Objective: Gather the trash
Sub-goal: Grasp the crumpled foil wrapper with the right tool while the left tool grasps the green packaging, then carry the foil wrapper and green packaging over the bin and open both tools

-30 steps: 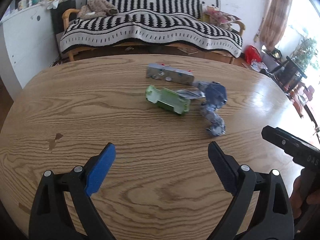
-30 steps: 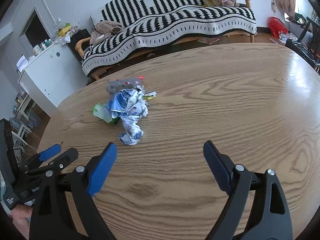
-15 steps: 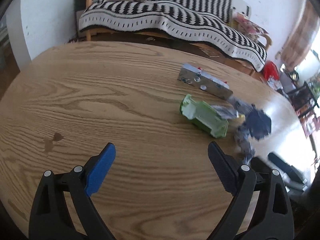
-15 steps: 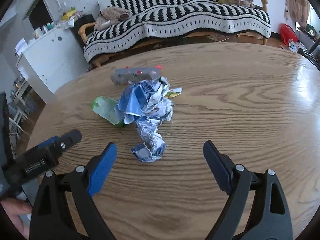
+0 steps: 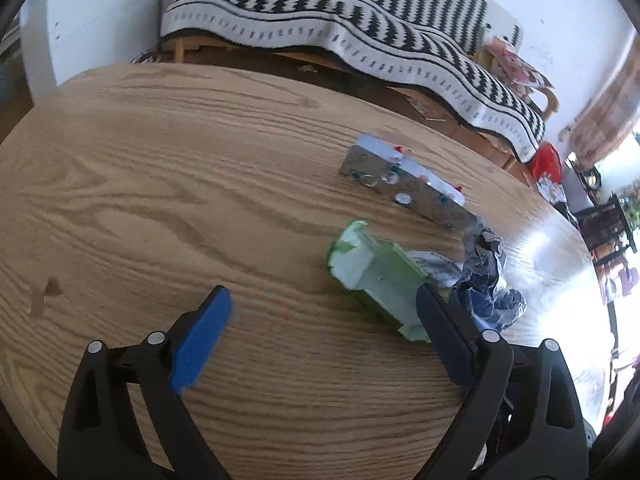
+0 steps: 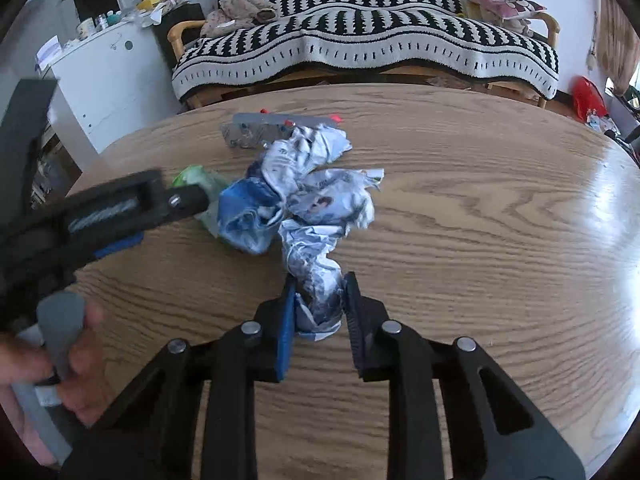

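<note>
A pile of trash lies on the round wooden table [image 5: 160, 168]. A crumpled blue and white wrapper [image 6: 312, 208] stretches toward me in the right wrist view; my right gripper [image 6: 318, 300] is shut on its near end. A torn green carton [image 5: 376, 276] lies in front of my left gripper [image 5: 324, 324], which is open, its right finger beside the carton's near end. A silver blister pack [image 5: 404, 184] lies behind them. The wrapper also shows in the left wrist view [image 5: 484, 280]. The left gripper shows at left in the right wrist view [image 6: 132, 208].
A sofa with a black and white striped blanket [image 6: 368, 40] stands behind the table. A white cabinet [image 6: 104, 76] is at the back left. A red bag [image 6: 588, 96] lies on the floor at right. A dark stain [image 5: 48, 288] marks the table at left.
My right gripper moved forward to the wrapper and closed on its near end. My left gripper moved forward and right toward the green carton, staying open.
</note>
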### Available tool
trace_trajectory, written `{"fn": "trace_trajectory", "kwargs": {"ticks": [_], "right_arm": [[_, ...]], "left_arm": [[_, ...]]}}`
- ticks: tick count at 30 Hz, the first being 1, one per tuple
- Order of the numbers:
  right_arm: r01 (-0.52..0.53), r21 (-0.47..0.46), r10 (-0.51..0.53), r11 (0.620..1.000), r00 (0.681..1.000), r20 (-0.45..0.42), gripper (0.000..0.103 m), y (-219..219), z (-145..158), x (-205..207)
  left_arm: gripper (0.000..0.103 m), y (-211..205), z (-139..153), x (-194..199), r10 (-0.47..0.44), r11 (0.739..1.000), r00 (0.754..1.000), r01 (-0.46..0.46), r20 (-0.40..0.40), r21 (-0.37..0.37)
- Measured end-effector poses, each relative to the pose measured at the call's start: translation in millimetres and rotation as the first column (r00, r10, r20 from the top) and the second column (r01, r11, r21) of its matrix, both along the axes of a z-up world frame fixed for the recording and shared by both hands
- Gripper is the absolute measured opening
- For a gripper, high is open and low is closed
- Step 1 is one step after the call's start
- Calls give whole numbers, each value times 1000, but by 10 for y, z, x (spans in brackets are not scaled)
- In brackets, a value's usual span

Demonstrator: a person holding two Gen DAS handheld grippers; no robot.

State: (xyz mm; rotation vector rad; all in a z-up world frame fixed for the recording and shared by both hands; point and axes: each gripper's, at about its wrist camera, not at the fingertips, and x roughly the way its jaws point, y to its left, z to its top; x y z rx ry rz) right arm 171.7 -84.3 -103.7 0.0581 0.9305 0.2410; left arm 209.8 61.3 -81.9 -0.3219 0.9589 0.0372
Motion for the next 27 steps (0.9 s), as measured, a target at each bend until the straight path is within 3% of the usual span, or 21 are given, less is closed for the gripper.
{"fn": "trace_trajectory", "kwargs": {"ticks": [1, 4, 5, 8, 11, 19, 27], "right_arm": [[0, 2, 0, 1000, 1000, 1, 23, -17, 9, -29], [-2, 5, 2, 1000, 1000, 6, 23, -39, 63, -129], [1, 4, -1, 1000, 1000, 13, 23, -64, 100, -180], [10, 14, -11, 1000, 999, 33, 23, -159, 212, -333], [21, 10, -21, 1000, 998, 58, 23, -275, 334, -512], [51, -5, -50, 999, 994, 100, 23, -605, 604, -936], [126, -18, -123, 992, 984, 125, 23, -1188, 818, -1364]], "left_arm": [[73, -33, 4, -7, -9, 1000, 1000, 9, 4, 9], [40, -97, 5, -31, -49, 998, 999, 49, -2, 30], [24, -114, 1, -40, -62, 997, 998, 62, -13, 36], [9, -100, 9, -74, -73, 997, 997, 74, -21, 36], [1, -58, 96, -153, -73, 996, 997, 73, -6, 43], [1, -86, 457, -506, -118, 989, 991, 112, 55, 94], [1, -610, 733, -916, -227, 970, 969, 215, 102, 113]]}}
